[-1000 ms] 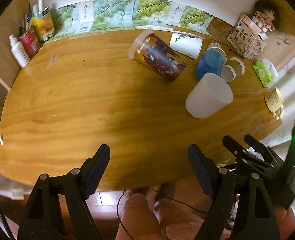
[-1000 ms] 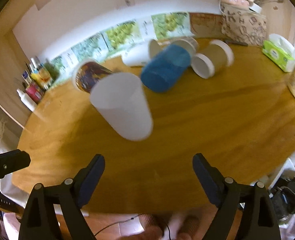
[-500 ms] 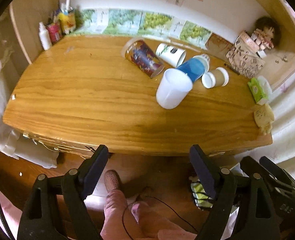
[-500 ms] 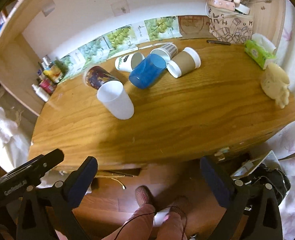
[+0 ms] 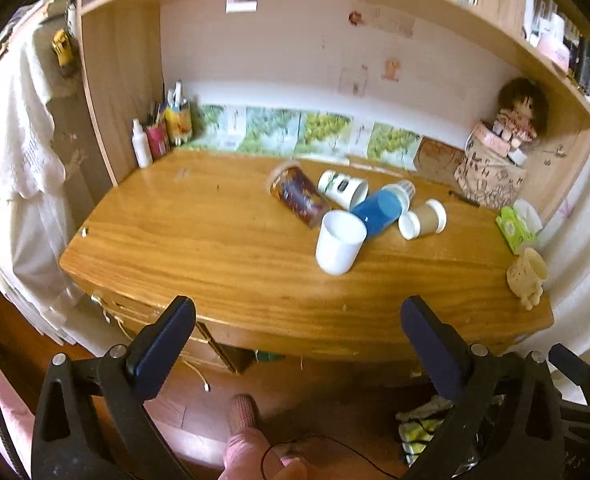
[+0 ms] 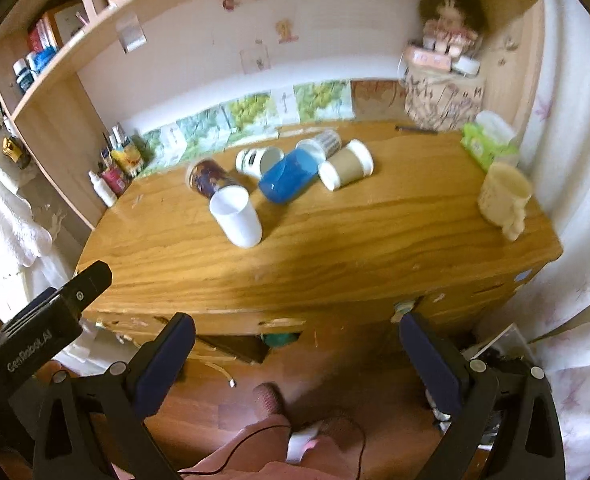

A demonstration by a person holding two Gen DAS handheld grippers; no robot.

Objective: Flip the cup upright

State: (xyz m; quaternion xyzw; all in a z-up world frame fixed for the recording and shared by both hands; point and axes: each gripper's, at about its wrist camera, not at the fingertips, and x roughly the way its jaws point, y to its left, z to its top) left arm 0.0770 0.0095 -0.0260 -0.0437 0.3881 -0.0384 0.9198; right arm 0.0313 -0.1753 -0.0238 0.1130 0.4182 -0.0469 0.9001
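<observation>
A white plastic cup (image 5: 339, 245) stands upright on the wooden desk (image 5: 223, 252), mouth up; it also shows in the right wrist view (image 6: 237, 220). Behind it several cups lie on their sides: a dark patterned cup (image 5: 299, 198), a white paper cup (image 5: 343, 189), a blue cup (image 5: 379, 212) and a brown paper cup with a white lid (image 5: 423, 220). My left gripper (image 5: 297, 338) is open and empty, well back from the desk's front edge. My right gripper (image 6: 297, 356) is open and empty, also back over the floor.
Bottles and a pen pot (image 5: 163, 136) stand at the desk's back left. A patterned bag with a doll (image 5: 491, 168), a green tissue pack (image 5: 517, 226) and a cream mug (image 5: 529, 276) are at the right. The person's feet (image 6: 269, 398) are on the floor below.
Both grippers have pulled back and away from the desk, so the cups look smaller. The white cup stands upright on the desk, free of either gripper.
</observation>
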